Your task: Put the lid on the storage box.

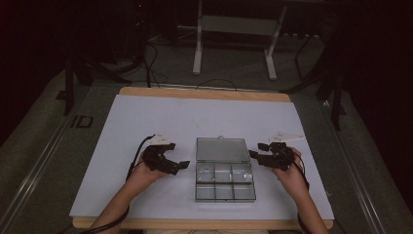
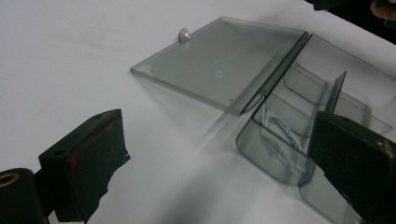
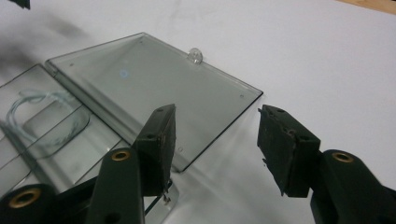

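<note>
A clear plastic compartment box (image 1: 225,184) lies on the white sheet with its lid (image 1: 222,149) swung flat to the far side. A small knob (image 3: 195,55) sticks up at the lid's far edge. One compartment holds a thin pale loop of cord (image 2: 276,127), seen too in the right gripper view (image 3: 46,116). My left gripper (image 1: 178,155) hovers just left of the box, jaws wide apart (image 2: 219,158), nothing between the pads. My right gripper (image 1: 257,150) is at the lid's right edge; its jaws (image 3: 219,140) stand open above the lid's near corner (image 3: 233,107) without touching it.
The white sheet (image 1: 146,122) covers a wooden table whose edge (image 1: 204,92) shows at the back. A white metal stand (image 1: 234,44) and cables sit on the dark floor beyond. Bare sheet lies on both sides of the box.
</note>
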The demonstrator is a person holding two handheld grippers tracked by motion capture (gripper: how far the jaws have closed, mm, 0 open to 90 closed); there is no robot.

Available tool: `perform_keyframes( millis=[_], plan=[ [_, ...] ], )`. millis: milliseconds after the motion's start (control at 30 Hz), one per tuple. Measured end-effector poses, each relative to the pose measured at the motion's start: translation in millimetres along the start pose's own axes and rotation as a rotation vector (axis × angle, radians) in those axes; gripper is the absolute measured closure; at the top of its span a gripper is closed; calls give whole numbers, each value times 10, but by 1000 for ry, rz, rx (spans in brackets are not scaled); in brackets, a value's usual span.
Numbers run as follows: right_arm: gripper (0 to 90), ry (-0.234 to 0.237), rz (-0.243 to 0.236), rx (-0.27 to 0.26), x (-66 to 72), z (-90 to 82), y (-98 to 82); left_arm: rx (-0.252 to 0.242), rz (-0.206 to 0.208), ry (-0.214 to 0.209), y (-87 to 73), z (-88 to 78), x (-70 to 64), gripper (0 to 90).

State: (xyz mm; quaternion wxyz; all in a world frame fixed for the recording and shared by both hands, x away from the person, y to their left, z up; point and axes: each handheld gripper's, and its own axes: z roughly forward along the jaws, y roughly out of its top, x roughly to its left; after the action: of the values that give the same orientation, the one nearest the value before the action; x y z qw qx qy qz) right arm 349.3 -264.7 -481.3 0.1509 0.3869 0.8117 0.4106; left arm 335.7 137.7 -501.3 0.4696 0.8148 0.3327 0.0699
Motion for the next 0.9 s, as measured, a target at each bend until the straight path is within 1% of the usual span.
perform_keyframes(
  millis=[33,67,133,167,200,300,367,433,467,500,533,567,633,667,700,733,767,800,867,900],
  plan=[
    [491,1,12,-5,-18,29,12,-1,-9,0,26,16,3,45],
    [487,2,18,-6,-25,46,18,0,-30,-1,77,48,13,45],
    [478,-1,27,0,-34,63,24,-1,-33,2,102,62,16,45],
    [480,-4,39,1,-49,93,35,0,-50,9,150,90,22,45],
    [480,-2,45,2,-56,105,41,-4,-59,4,170,105,28,46],
    [486,-10,53,2,-72,130,53,1,-66,6,209,144,33,47],
    [511,-22,67,4,-95,157,72,1,-73,4,240,184,35,65],
    [534,-9,91,0,-115,171,81,1,-88,2,277,239,43,84],
    [534,-9,91,0,-115,171,81,1,-88,2,277,239,43,95],
    [549,1,119,2,-132,187,87,-1,-93,3,287,257,46,100],
    [549,1,119,2,-132,187,87,2,-96,3,297,276,52,100],
    [555,2,146,5,-140,207,89,7,-111,2,312,312,64,112],
    [562,-1,164,6,-146,229,92,8,-118,2,318,327,74,126],
    [562,-1,164,6,-146,229,92,8,-133,-5,326,341,82,126],
    [562,-1,164,6,-146,229,92,8,-133,-5,326,341,82,128],
    [565,-5,183,14,-145,267,100,13,-151,1,340,382,106,144],
    [565,-3,185,19,-144,276,104,13,-151,1,340,382,106,144],
    [565,-6,187,22,-136,286,109,24,-173,8,343,415,125,144],
    [563,-10,183,28,-125,309,117,35,-195,11,342,449,137,148],
    [563,-10,183,28,-125,309,117,35,-195,11,342,449,137,158]
  ],
)
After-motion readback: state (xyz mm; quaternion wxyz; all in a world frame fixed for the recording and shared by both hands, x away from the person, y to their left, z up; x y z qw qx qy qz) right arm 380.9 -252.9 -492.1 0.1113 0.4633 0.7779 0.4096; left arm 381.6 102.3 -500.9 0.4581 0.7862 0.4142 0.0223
